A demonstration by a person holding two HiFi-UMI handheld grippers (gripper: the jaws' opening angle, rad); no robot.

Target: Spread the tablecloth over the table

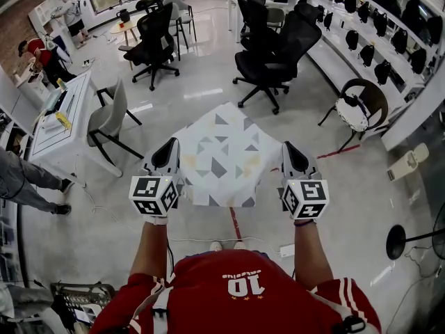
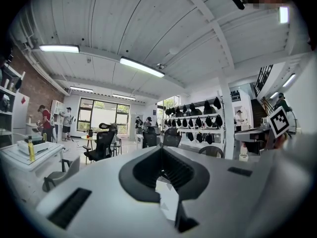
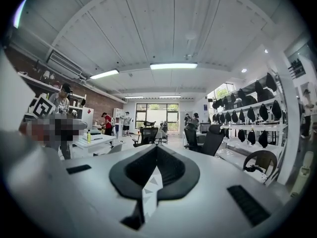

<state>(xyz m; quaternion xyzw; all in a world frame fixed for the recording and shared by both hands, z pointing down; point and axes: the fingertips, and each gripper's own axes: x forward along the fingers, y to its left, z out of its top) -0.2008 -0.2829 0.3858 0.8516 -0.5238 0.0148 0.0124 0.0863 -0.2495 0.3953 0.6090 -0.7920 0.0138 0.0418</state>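
The tablecloth (image 1: pixel 224 155), white with grey triangles, hangs spread out flat in front of me, level with my hands. No table shows beneath it. My left gripper (image 1: pixel 167 153) is shut on the cloth's near left edge, and my right gripper (image 1: pixel 292 153) is shut on its near right edge. In the left gripper view a strip of the cloth (image 2: pixel 167 198) is pinched between the closed jaws of the left gripper (image 2: pixel 162 157). The right gripper view shows the same: a folded strip of cloth (image 3: pixel 151 192) clamped in the right gripper (image 3: pixel 156 160).
Black office chairs (image 1: pixel 274 54) stand beyond the cloth. A grey chair (image 1: pixel 111 120) and a white desk (image 1: pixel 59 120) are on the left, with people near them. Shelves of black gear (image 1: pixel 379 37) line the right wall. A red floor line (image 1: pixel 235 223) and a power strip (image 1: pixel 286 250) lie near my feet.
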